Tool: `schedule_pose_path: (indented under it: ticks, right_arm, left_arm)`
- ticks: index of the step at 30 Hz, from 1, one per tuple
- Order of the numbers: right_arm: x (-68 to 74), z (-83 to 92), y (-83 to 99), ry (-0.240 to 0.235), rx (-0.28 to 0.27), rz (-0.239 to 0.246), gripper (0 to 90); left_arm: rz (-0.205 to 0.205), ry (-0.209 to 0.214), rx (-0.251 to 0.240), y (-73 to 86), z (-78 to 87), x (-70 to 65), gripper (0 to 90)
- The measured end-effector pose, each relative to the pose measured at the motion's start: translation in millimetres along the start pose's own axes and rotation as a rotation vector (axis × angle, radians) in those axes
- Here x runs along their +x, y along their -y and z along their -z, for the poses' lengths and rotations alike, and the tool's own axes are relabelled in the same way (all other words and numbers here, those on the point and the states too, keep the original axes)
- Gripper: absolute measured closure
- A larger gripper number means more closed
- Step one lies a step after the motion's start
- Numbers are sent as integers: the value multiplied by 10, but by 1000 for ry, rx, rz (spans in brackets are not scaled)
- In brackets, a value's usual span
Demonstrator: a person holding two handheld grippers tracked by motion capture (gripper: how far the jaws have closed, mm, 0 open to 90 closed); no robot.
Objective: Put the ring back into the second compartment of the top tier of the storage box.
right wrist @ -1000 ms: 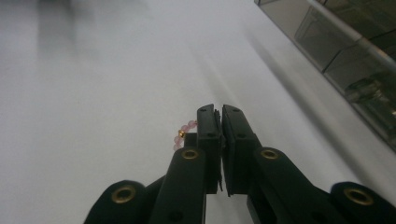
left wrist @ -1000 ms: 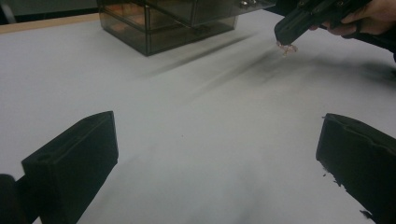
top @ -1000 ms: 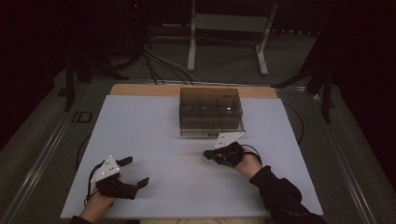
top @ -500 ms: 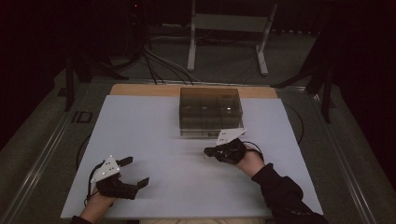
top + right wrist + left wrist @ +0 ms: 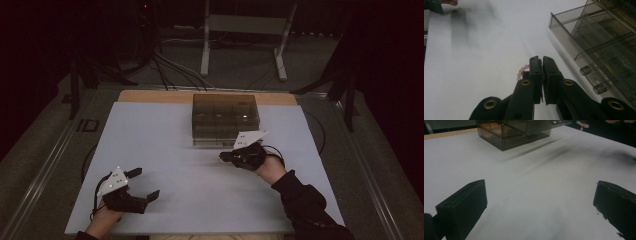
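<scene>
- Since a second ago, the right gripper (image 5: 227,157) has crept up the sheet toward the box (image 5: 225,119) in the high view, while the left gripper (image 5: 147,186) has kept its place at about 7 o'clock.
- Right jaws are pressed together on a bracelet (image 5: 522,71) of pink beads with a gold one; a short loop of it pokes out at 9 o'clock of the jaw tips in the right gripper view.
- From the left gripper view the same bracelet (image 5: 582,124) dangles clear of the sheet (image 5: 165,150), far off at 1 o'clock.
- Left jaws stand wide apart with nothing between them, bare sheet below.
- Box is smoky clear plastic with drawers; two small knobs (image 5: 591,78) face the right gripper, just at its 3 o'clock.
- Step in hand, as I judge it: carrying the picked-up bracelet to the box.
- Next move likely calls for a drawer pulled out by its knob, probably with the free left gripper, then the bracelet brought over the opening and let go; whether any drawer is open already I cannot tell.
</scene>
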State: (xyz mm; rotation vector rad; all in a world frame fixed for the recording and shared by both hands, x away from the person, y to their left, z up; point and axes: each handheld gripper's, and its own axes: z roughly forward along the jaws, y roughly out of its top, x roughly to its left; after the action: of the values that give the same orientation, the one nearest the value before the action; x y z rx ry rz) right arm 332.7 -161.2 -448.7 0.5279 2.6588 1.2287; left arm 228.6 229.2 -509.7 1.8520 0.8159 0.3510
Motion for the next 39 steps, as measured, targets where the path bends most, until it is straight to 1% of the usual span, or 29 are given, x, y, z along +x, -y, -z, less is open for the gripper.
schedule_pose_path:
  ticks: [13, 21, 30, 39]
  right_arm:
    - [-81, 92, -117, 22, -22, 1, 876]
    - [-145, 130, -175, 45, -22, 5, 876]
    - [-213, 158, -238, 65, -26, 0, 876]
    - [-313, 187, -288, 92, -29, -16, 876]
  left_arm:
    - [-1, 1, 1, 1, 2, -1, 0]
    - [-2, 1, 1, 0, 3, 0, 0]
    - [-2, 1, -1, 0, 6, 1, 0]
    - [-2, 2, -2, 0, 6, 2, 0]
